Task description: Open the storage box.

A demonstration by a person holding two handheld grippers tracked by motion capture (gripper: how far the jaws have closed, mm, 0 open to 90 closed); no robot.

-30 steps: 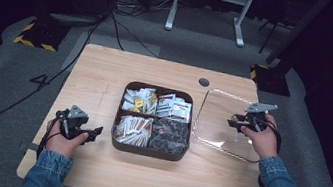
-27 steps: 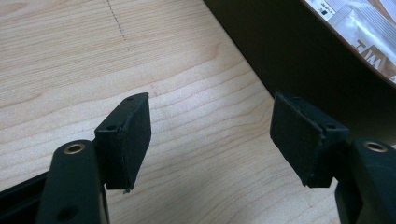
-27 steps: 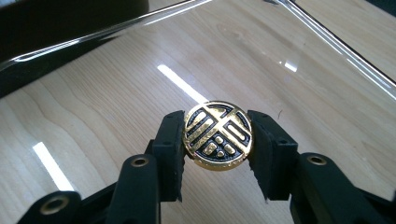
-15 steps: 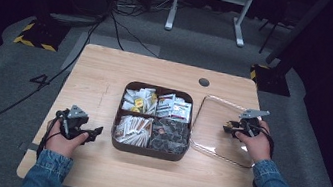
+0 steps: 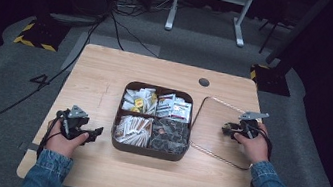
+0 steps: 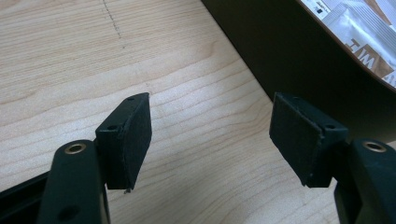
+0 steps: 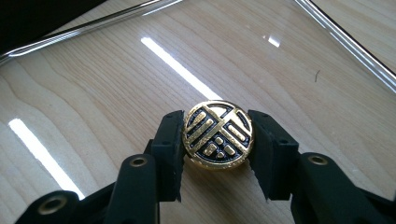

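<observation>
Pale wooden tabletop point(image 5: 106, 79) under dim light, dark floor beyond. Brown box point(image 5: 149, 149) of sachets near the middle. Clear lid point(image 5: 210, 125) flat just right of the box, touching the wood. Right claw point(image 7: 217, 140) over the lid, pinching its round gold-and-black knob point(image 7: 217, 134) from both sides. Left claw point(image 6: 210, 135) just left of the box, low over bare wood, spread wide, holding nothing.

Dim surroundings, glare streaks, soft focus
</observation>
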